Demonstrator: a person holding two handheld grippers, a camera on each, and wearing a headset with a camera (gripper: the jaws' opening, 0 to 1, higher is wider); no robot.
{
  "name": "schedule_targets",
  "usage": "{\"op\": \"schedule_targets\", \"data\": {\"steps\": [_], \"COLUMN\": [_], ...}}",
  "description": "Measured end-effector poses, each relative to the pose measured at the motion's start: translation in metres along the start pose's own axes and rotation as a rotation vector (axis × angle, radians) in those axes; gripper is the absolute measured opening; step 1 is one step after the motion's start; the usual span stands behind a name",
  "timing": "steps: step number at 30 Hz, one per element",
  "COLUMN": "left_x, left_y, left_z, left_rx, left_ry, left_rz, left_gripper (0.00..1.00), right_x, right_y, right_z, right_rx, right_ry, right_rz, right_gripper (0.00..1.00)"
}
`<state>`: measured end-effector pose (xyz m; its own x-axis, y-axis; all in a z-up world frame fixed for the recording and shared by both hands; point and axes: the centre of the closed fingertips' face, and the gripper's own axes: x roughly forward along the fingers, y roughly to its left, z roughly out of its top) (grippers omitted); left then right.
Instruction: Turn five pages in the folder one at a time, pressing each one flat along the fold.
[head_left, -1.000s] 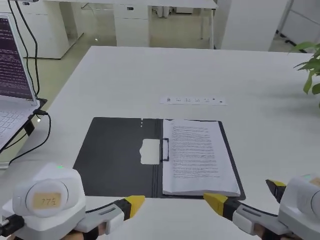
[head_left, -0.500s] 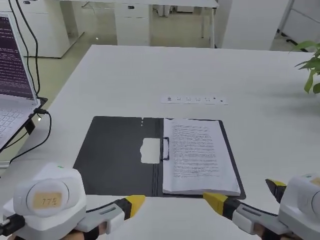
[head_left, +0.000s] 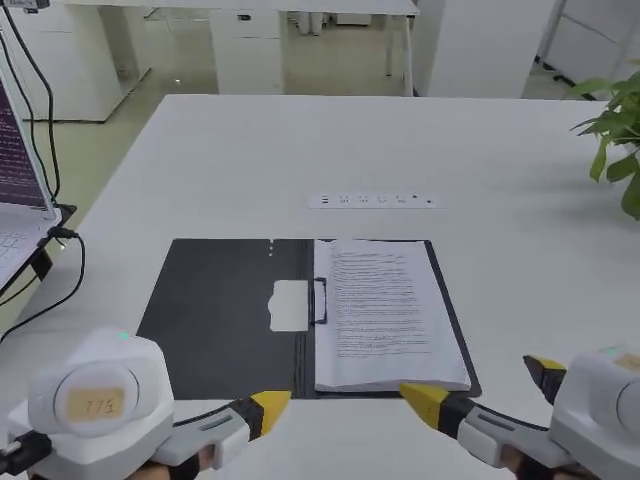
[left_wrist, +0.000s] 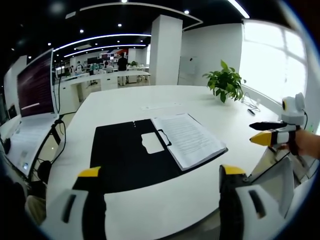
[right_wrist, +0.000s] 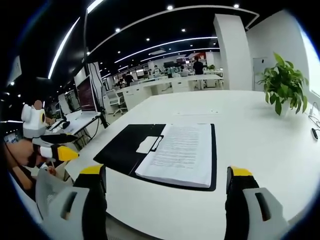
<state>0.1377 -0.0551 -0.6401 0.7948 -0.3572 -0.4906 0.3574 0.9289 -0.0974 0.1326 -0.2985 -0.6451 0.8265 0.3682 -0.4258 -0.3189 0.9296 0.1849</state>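
Folder (head_left: 220, 320) is lying open at the centre of the white table (head_left: 300, 140) in the head view. Its black left cover is carrying a white patch (head_left: 290, 305) just beside the metal clip (head_left: 320, 300) at the spine, and the stack of printed pages (head_left: 385, 310) is resting flat on its right half. At 12 o'clock from the folder a white socket strip (head_left: 373, 201) is lying well apart from it. A laptop (head_left: 15, 200) with a black cable (head_left: 50, 290) is sitting at 9 o'clock, and a green plant (head_left: 615, 140) is leaning in at 2 o'clock. The left gripper (head_left: 255, 412) is hovering at 7 o'clock off the folder's near edge, and the right gripper (head_left: 485, 388) is hovering at 5 o'clock, one yellow tip just short of the pages' near corner; neither is touching the folder. In the left gripper view its two yellow-tipped jaws are standing wide apart with nothing between them. The folder is lying ahead at 12 o'clock with the pages on the right, and the right gripper is reaching in at 3 o'clock. In the right gripper view its jaws are likewise spread wide and holding nothing. The folder is sitting between and beyond them at 12 o'clock, and the left gripper is showing at 9 o'clock.
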Motion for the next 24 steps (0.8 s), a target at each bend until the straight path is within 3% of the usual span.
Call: {"op": "schedule_targets", "data": {"steps": [24], "left_x": [0.041], "left_y": [-0.029], "left_z": [0.009], "left_rx": [0.093], "left_ry": [0.039], "left_rz": [-0.111], "left_gripper": [0.95], "right_x": [-0.006], "right_y": [-0.001], "right_z": [-0.003], "right_rx": [0.022], "right_ry": [-0.011], "right_rz": [-0.021], "right_gripper": [0.99]}}
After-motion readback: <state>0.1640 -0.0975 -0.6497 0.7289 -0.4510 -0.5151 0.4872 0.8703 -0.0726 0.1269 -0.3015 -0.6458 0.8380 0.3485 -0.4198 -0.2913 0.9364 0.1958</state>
